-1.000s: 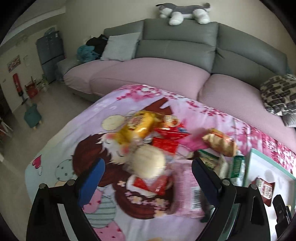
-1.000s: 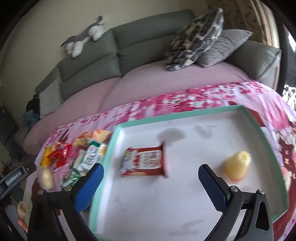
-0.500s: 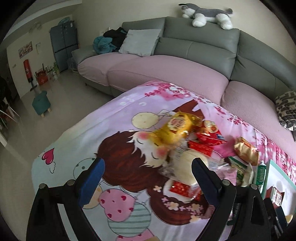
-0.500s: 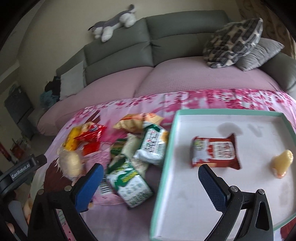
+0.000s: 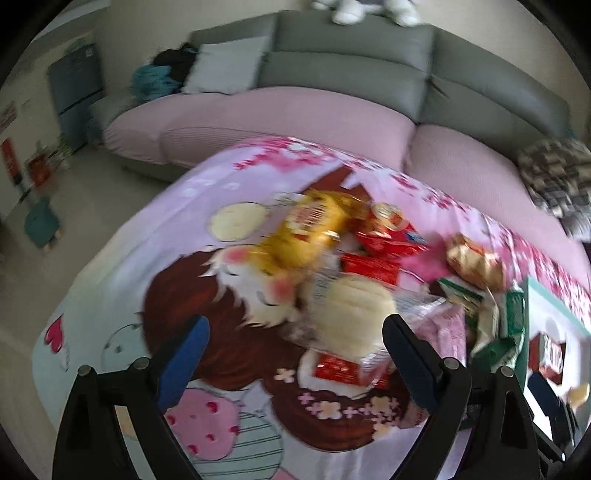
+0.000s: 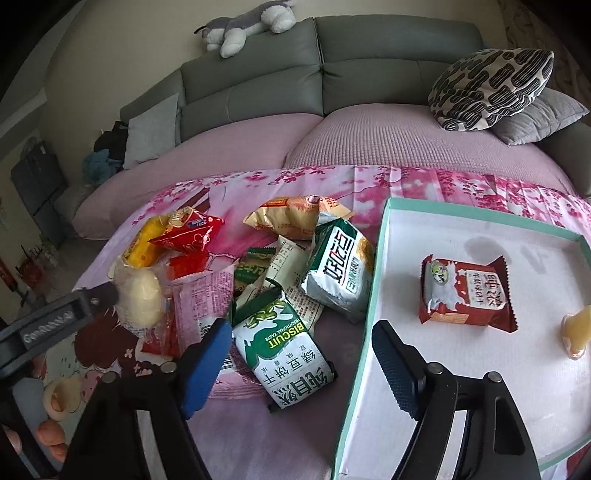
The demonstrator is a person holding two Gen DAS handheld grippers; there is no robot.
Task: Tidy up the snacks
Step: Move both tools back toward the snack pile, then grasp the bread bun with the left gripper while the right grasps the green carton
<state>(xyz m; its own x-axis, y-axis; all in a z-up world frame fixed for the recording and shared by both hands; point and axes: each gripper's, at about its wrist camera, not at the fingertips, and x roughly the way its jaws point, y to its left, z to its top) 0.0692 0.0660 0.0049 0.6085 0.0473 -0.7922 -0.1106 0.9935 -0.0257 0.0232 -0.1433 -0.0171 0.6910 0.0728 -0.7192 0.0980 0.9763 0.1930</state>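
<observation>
A heap of snack packets lies on the cartoon-print cloth. It holds a pale round bun in clear wrap [image 5: 349,312] [image 6: 142,301], a yellow packet [image 5: 314,229], red packets [image 5: 388,240] and green-and-white biscuit packs [image 6: 284,347] [image 6: 338,267]. A teal-rimmed white tray [image 6: 380,258] at the right holds a dark red packet [image 6: 465,291] and a yellow jelly cup [image 6: 576,332]. My left gripper [image 5: 291,360] is open and empty, just short of the bun. My right gripper [image 6: 301,365] is open and empty, over the nearest biscuit pack and the tray's left rim.
A grey and pink sofa [image 6: 332,122] with a patterned cushion [image 6: 491,85] runs behind the table. A plush dog [image 6: 247,26] lies on its back. The floor drops off at the left edge of the cloth [image 5: 92,266].
My right gripper has swung left from over the tray to the snack heap. My left gripper backed away to the left, then came back toward the bun. Both stay open.
</observation>
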